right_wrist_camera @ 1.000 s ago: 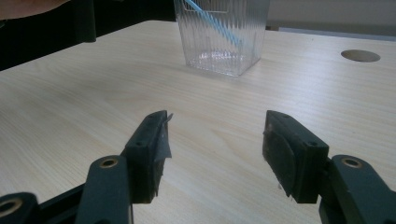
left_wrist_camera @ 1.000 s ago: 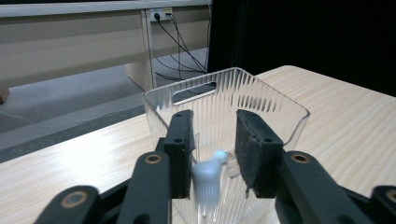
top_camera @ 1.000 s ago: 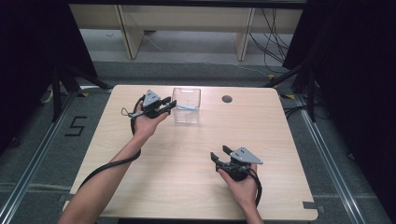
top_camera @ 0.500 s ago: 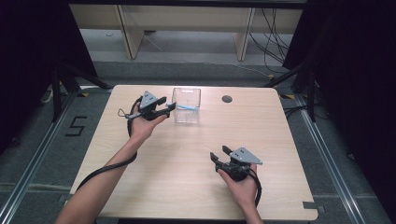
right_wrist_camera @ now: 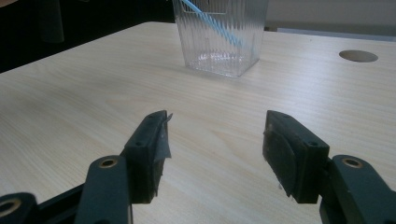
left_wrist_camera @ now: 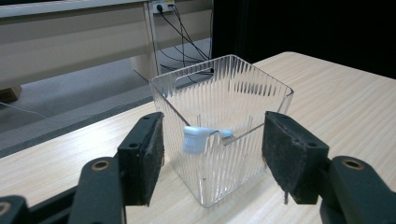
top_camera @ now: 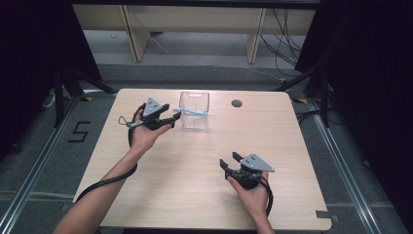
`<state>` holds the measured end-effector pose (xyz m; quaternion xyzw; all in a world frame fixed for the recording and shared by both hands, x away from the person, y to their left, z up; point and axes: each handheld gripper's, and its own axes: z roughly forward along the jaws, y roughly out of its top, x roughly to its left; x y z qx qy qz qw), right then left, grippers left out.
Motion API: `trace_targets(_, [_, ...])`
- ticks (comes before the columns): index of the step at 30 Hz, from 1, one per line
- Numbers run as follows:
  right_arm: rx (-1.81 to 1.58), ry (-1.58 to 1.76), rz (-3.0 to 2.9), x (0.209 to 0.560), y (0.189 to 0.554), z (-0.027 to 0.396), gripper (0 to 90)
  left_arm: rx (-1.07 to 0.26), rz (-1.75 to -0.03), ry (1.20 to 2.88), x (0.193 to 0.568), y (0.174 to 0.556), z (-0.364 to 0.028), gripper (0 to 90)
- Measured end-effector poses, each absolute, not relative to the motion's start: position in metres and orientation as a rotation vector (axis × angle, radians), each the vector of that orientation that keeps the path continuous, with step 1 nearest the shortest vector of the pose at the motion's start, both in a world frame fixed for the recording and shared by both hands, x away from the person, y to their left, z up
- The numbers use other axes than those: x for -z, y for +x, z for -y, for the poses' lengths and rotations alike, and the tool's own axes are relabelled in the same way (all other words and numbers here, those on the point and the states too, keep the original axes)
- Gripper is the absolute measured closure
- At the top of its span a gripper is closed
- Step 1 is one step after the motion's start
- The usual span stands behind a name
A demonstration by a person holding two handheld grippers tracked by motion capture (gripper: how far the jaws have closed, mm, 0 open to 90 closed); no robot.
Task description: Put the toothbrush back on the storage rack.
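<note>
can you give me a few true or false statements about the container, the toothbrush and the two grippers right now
1. The toothbrush lies across the rim of the clear ribbed container. True.
2. The left gripper is clamped on the toothbrush. False: its jaws stand open, apart from the brush head.
3. The right gripper holds the container. False: it is open and empty over bare table, well short of the container.
4. The container stands upright on the table. True.
5. A round hole in the tabletop lies on the container's left. False: in the high view it is on its right, near the far edge.
</note>
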<state>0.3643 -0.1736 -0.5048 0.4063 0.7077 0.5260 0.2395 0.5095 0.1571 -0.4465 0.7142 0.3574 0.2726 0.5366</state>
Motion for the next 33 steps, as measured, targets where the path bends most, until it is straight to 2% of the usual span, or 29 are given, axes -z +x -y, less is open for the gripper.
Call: trace_targets(33, [-1.430, 1.135, -1.967, 0.504, 0.363, 0.172, 41.2, -0.629, -0.895, 1.705, 0.461, 0.440, -0.204, 34.9])
